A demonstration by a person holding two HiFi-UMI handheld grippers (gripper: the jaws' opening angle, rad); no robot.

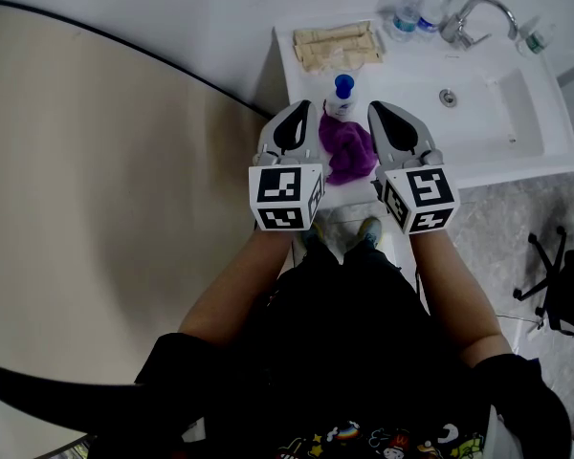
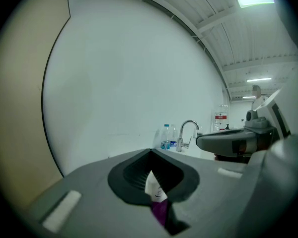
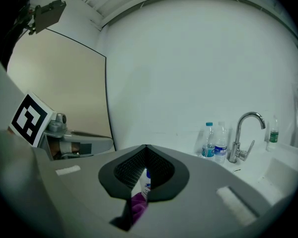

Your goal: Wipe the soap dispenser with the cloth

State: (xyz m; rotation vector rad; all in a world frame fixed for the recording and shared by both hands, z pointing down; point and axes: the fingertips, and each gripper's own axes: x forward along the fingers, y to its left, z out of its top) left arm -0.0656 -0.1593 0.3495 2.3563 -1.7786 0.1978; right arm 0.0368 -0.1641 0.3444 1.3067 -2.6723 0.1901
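Head view is showing the purple cloth (image 1: 350, 151) lying on the counter (image 1: 304, 79) between my two grippers, just in front of the dispenser (image 1: 342, 97). I am holding my left gripper (image 1: 298, 118) and right gripper (image 1: 382, 118) side by side, forearms roughly parallel. Both are keeping their jaws together on nothing.

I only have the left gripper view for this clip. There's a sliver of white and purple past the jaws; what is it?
Observer: A purple cloth, bunched on the sink counter in front of a white soap dispenser with a blue cap.
Operator: Is either gripper holding the cloth?
Observer: No; left gripper and right gripper sit either side of it, jaws together on nothing.
Operator: Anything behind the dispenser?
Observer: Tan folded paper towels at the counter's back edge.
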